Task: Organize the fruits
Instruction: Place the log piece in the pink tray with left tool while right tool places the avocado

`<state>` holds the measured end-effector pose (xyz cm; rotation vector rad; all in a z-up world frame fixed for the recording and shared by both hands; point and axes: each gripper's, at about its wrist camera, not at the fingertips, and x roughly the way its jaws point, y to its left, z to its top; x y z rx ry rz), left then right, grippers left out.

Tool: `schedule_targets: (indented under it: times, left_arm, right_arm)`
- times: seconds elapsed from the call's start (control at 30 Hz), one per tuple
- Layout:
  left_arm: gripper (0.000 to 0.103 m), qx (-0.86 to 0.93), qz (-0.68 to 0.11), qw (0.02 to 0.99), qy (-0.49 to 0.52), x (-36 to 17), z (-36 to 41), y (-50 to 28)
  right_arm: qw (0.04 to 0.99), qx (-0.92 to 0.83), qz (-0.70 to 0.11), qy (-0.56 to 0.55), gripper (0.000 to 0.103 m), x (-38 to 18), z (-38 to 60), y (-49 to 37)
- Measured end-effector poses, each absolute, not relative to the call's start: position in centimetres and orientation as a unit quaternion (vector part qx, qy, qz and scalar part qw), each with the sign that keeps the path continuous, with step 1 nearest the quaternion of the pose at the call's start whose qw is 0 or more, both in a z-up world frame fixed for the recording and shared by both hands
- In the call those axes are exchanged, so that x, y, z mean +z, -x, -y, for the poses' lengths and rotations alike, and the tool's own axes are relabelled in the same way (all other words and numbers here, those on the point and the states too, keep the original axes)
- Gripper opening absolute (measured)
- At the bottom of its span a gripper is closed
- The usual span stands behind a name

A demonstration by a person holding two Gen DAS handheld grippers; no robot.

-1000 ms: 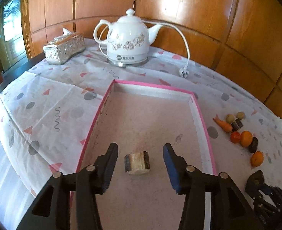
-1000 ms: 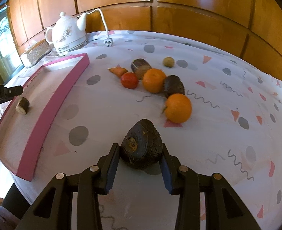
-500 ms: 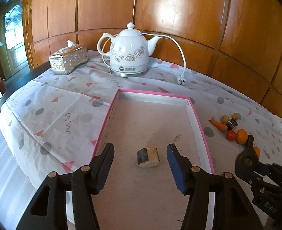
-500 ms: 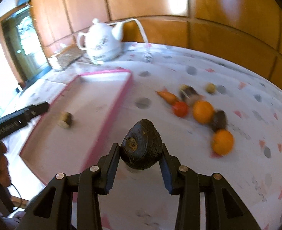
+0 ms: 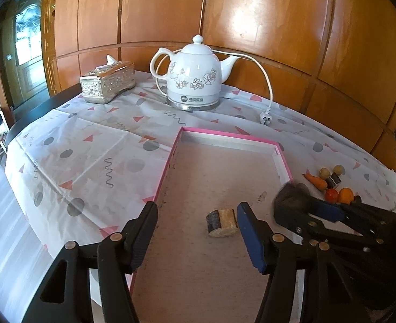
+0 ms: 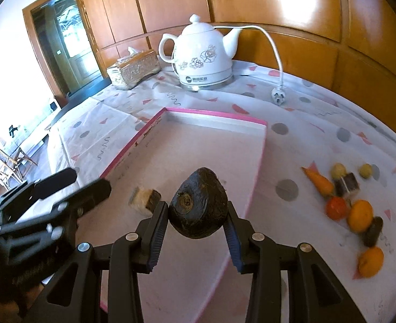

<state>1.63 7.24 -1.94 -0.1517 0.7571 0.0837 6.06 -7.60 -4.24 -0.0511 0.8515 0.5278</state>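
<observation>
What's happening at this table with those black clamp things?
A person holds a two-finger gripper in each hand and is sorting produce into the pink-edged tray. The right gripper is clamped on a dark round fruit, held above the tray. The left gripper is open and holds nothing, near a cut log-like piece lying in the tray. The oranges, a tomato and a carrot sit loose on the tablecloth beside the tray.

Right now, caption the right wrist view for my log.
Right gripper holds a dark round fruit over the pink-rimmed tray, near the cut piece.
</observation>
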Motion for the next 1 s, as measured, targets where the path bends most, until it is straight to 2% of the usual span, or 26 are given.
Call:
schedule_targets:
  times: [0.17, 1.0]
  left_arm:
    - [0.062, 0.039, -0.371, 0.925, 0.076, -2.0, -7.3, -1.6]
    - [0.063, -0.046, -0.385, 0.922, 0.019, -2.3, -1.4, -1.0]
  right_arm:
    - [0.883, 0.242, -0.402, 0.026, 0.049, -4.3, 7.4, -6.6]
    - [0.904, 0.082, -0.409, -0.094, 0.049, -6.3, 22.7, -1.9]
